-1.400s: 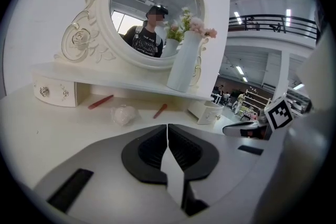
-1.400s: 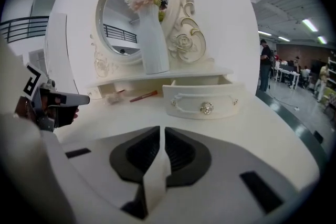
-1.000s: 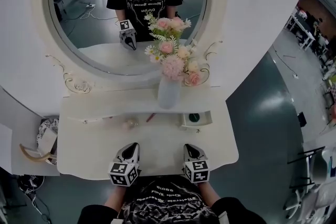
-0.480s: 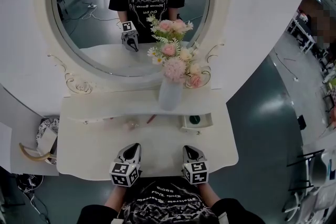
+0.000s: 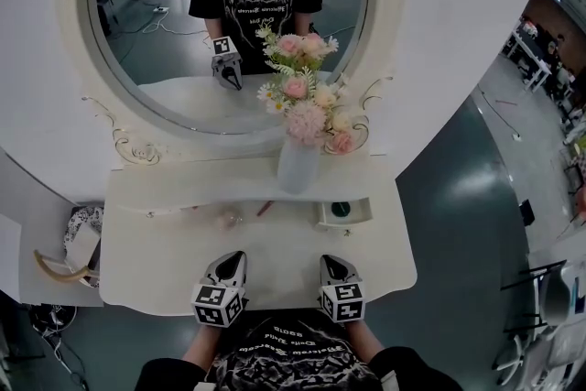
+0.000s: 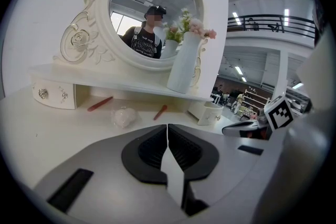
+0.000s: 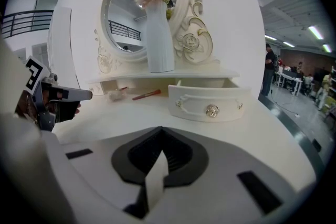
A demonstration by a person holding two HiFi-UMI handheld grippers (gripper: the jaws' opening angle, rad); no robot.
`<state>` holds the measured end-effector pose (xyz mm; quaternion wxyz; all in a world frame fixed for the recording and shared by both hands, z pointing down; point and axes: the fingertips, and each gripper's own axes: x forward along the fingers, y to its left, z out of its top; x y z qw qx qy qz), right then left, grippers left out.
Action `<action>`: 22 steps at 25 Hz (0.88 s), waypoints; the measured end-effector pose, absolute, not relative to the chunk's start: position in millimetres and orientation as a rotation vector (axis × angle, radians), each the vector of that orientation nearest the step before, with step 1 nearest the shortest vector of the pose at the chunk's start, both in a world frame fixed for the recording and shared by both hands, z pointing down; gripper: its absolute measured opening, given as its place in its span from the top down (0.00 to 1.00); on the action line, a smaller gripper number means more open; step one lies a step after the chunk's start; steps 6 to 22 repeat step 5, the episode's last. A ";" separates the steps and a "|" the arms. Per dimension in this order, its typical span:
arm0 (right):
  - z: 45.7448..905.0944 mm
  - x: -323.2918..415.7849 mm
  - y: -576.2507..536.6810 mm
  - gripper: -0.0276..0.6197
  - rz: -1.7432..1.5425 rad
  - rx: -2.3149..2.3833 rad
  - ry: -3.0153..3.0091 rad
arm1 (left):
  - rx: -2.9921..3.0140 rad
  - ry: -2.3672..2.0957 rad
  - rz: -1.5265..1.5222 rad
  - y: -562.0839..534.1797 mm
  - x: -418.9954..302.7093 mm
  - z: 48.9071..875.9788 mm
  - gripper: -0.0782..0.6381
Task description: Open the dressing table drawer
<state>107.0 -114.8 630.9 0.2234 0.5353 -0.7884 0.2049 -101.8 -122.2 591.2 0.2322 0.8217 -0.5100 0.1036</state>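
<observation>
The small right drawer (image 5: 343,211) of the white dressing table (image 5: 146,275) stands pulled out, with a dark round thing inside it. In the right gripper view the drawer front (image 7: 209,105) shows a crystal knob (image 7: 212,110), a short way ahead of my right gripper (image 7: 161,136). Both grippers rest over the table's front edge, the left gripper (image 5: 229,263) and the right gripper (image 5: 331,263) side by side, apart from the drawer. Both are shut with nothing between the jaws. The left gripper (image 6: 168,134) points at the shelf, where a second small drawer (image 6: 52,94) at the left is closed.
A white vase of flowers (image 5: 297,162) stands on the shelf under the oval mirror (image 5: 229,23). Two red sticks (image 6: 100,104) (image 6: 160,112) and a clear crumpled ball (image 6: 123,117) lie on the tabletop. A side shelf with clutter (image 5: 73,243) sits at the left.
</observation>
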 end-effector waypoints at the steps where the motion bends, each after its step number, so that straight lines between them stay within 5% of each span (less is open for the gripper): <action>1: 631.3 107.0 -114.7 0.94 0.569 1.479 -2.176 | 2.258 -1.400 0.286 -122.2 -101.9 591.5 0.86; 22: 631.5 106.8 -115.6 0.94 0.580 1.486 -2.174 | 2.261 -1.394 0.284 -123.8 -102.6 591.5 0.86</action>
